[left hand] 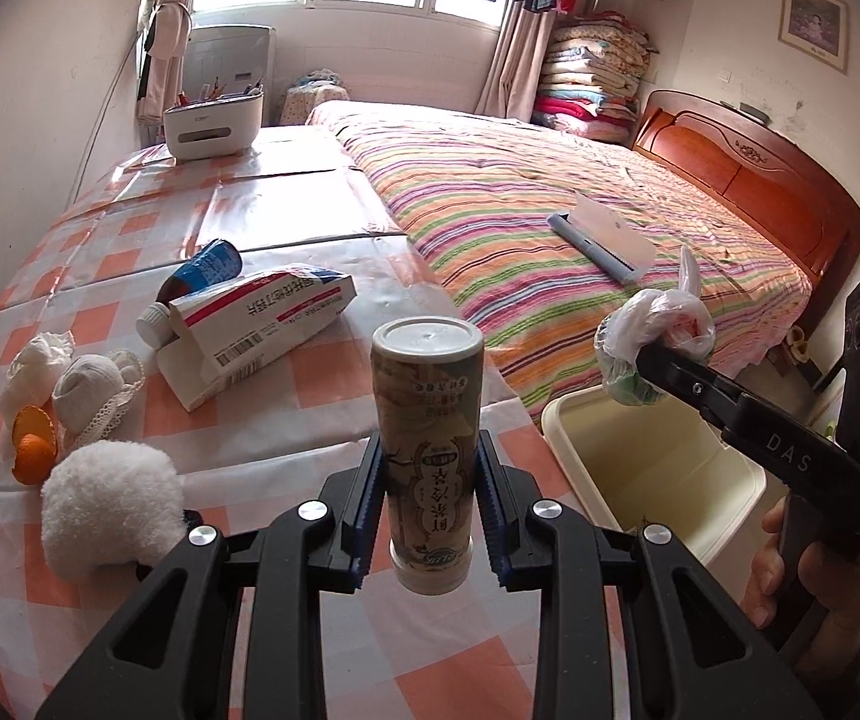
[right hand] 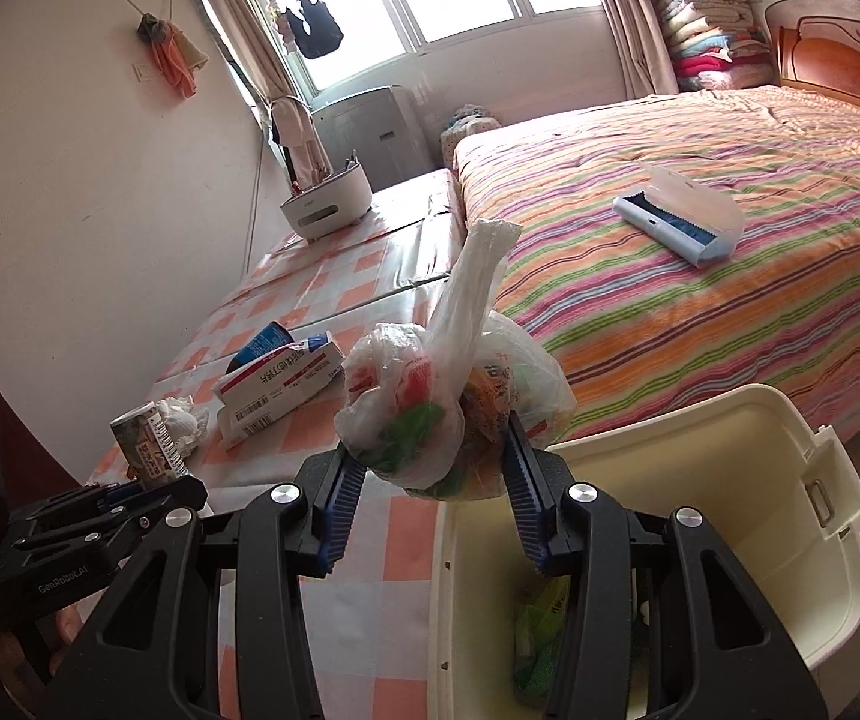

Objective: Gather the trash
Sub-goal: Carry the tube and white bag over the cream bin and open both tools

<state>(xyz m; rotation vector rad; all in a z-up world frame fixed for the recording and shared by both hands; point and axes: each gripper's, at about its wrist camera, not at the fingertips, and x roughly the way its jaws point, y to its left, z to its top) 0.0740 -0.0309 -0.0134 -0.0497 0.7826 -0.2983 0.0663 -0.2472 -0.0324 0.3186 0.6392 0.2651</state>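
My left gripper is shut on a beige drink bottle, held upright above the checked table; the bottle also shows in the right wrist view. My right gripper is shut on a knotted plastic bag of trash, held over the rim of the cream bin. The bag and the bin also show in the left wrist view. Some green trash lies inside the bin.
On the table lie a white and red carton, a blue tube, crumpled tissues, orange peel, a fluffy white ball and a white organizer. A striped bed with a lint roller stands to the right.
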